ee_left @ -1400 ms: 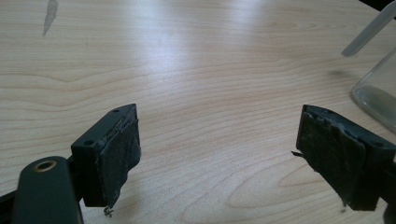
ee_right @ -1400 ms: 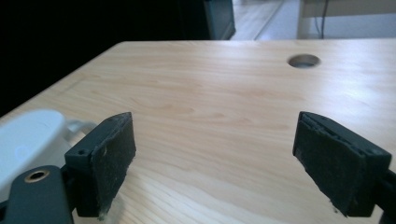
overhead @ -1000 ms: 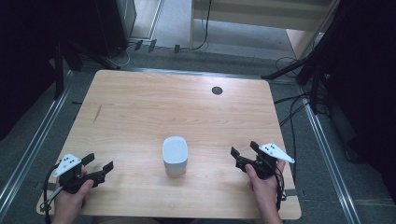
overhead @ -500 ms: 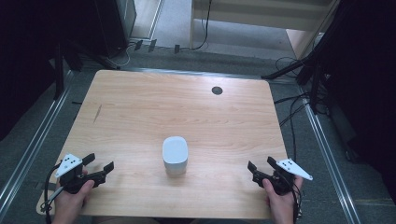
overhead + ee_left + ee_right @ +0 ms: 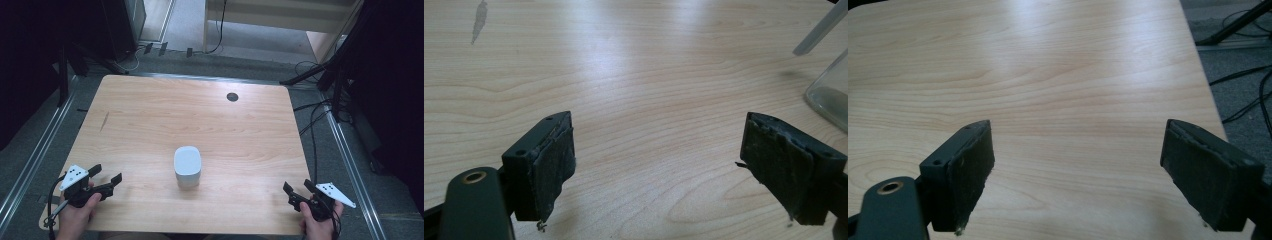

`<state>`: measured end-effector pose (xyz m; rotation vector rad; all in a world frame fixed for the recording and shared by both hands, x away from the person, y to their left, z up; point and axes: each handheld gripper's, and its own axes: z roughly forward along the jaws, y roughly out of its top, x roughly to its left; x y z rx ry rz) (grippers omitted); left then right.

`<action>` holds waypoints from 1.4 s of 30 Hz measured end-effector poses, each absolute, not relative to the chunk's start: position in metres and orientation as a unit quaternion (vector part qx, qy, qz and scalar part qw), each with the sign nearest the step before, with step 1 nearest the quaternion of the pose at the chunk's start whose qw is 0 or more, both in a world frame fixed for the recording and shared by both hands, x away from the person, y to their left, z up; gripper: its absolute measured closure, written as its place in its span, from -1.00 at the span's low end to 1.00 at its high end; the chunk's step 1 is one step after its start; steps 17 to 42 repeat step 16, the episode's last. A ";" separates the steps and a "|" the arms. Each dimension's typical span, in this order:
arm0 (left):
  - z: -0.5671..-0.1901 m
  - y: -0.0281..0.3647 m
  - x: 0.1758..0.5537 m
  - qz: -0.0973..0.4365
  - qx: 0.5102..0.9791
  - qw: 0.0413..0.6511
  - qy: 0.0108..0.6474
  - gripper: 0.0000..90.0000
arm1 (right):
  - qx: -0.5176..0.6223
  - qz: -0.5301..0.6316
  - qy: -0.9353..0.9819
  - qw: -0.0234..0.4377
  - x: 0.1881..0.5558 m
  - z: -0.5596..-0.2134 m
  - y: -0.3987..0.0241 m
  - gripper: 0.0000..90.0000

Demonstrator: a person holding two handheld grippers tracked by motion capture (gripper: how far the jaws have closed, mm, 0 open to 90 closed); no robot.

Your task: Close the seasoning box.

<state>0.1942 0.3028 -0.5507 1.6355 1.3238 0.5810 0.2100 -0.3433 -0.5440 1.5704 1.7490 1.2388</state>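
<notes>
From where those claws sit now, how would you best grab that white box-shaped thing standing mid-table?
Probably by the two flat side walls of the white container, low on the body, coming in level from the left with the open left claw. It stands upright with a rounded top that offers little purchase. Nothing crowds it on the table.

Soft overhead glare, dark surroundings

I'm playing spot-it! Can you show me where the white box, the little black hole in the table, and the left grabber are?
White box (image 5: 187, 160): high view, on its top face.
Black hole (image 5: 232, 96): high view, on its middle.
Left grabber (image 5: 106, 178): high view, midway between its open tips.
</notes>
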 end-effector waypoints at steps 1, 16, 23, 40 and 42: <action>-0.551 0.303 0.194 0.237 0.666 0.460 0.537 -0.68 | 0.575 0.451 0.637 0.244 0.209 -0.545 -0.345 -0.67; -0.550 0.304 0.196 0.236 0.660 0.460 0.546 -0.68 | 0.591 0.449 0.622 0.250 0.205 -0.548 -0.347 -0.66; -0.550 0.304 0.196 0.236 0.660 0.460 0.546 -0.68 | 0.591 0.449 0.622 0.250 0.205 -0.548 -0.347 -0.66; -0.550 0.304 0.196 0.236 0.660 0.460 0.546 -0.68 | 0.591 0.449 0.622 0.250 0.205 -0.548 -0.347 -0.66; -0.550 0.304 0.196 0.236 0.660 0.460 0.546 -0.68 | 0.591 0.449 0.622 0.250 0.205 -0.548 -0.347 -0.66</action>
